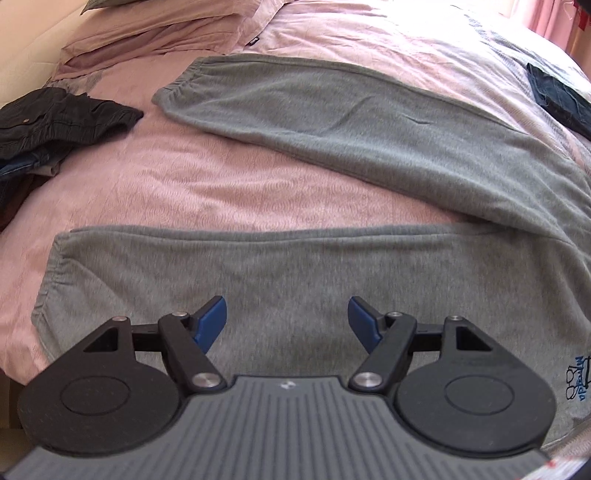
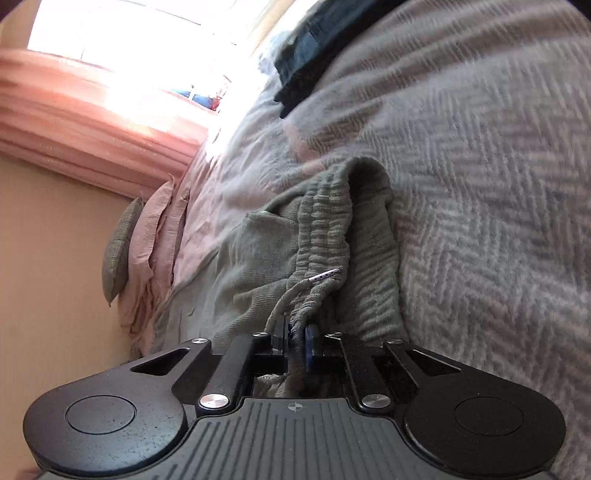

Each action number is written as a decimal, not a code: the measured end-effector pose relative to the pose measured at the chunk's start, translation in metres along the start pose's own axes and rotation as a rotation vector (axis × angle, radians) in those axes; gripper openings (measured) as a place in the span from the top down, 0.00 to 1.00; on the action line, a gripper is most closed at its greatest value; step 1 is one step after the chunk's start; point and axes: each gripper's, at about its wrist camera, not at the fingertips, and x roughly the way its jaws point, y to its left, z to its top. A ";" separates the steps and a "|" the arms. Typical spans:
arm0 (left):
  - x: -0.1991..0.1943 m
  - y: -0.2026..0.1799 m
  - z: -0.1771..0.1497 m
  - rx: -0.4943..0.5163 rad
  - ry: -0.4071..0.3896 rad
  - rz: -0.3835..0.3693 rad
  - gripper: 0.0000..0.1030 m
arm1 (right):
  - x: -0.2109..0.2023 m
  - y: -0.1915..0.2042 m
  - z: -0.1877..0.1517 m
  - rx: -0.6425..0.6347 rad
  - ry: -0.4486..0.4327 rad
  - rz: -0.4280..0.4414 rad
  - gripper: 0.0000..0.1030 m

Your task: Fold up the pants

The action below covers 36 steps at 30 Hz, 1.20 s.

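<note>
Grey sweatpants (image 1: pixel 332 122) lie spread on the pink bed cover, legs apart in a V. The far leg ends in a cuff (image 1: pixel 173 88) at upper left. The near leg (image 1: pixel 258 266) runs across below, with its cuff (image 1: pixel 51 280) at left and a blue logo (image 1: pixel 576 380) at right. My left gripper (image 1: pixel 287 323) hovers open over the near leg, blue pads wide apart and nothing between them. In the right wrist view, my right gripper (image 2: pixel 295 339) is shut on the ribbed waistband (image 2: pixel 325 236) of the pants, and the drawstring (image 2: pixel 295 291) hangs beside it.
A pile of dark clothes (image 1: pixel 48 118) sits at the bed's left edge, and folded dark jeans (image 1: pixel 557 96) lie at the far right. Pink pillows (image 1: pixel 155 29) are stacked at the head. A grey herringbone blanket (image 2: pixel 480 184) lies under the waistband. A pink curtain (image 2: pixel 81 122) hangs by the window.
</note>
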 end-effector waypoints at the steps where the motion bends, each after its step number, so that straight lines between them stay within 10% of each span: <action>1: -0.001 0.000 -0.001 0.004 -0.003 0.010 0.33 | -0.012 0.011 -0.001 -0.037 -0.065 0.004 0.97; 4: 0.000 0.000 -0.004 0.011 -0.011 0.040 0.33 | -0.020 0.034 -0.002 -0.188 -0.156 -0.117 0.98; 8: 0.005 -0.001 -0.005 0.000 0.004 0.049 0.33 | 0.020 0.032 -0.010 -0.296 -0.017 -0.344 0.95; 13: 0.000 0.005 -0.005 0.000 -0.004 0.066 0.33 | -0.002 0.103 -0.040 -0.522 -0.194 -0.725 0.65; 15: -0.001 0.009 -0.006 -0.015 -0.003 0.065 0.33 | -0.016 0.128 -0.065 -0.599 -0.186 -0.616 0.65; 18: -0.003 0.008 -0.011 -0.028 0.006 0.047 0.33 | 0.001 0.147 -0.112 -0.724 0.053 -0.462 0.65; 22: -0.012 0.004 -0.022 -0.014 0.033 0.039 0.33 | 0.012 0.120 -0.172 -0.976 0.218 -0.680 0.69; 27: -0.039 0.008 -0.041 0.011 0.092 0.084 0.33 | -0.040 0.122 -0.152 -0.703 0.181 -0.830 0.57; 36: -0.139 -0.004 -0.068 -0.005 0.110 0.025 0.33 | -0.118 0.249 -0.172 -0.491 0.243 -0.532 0.57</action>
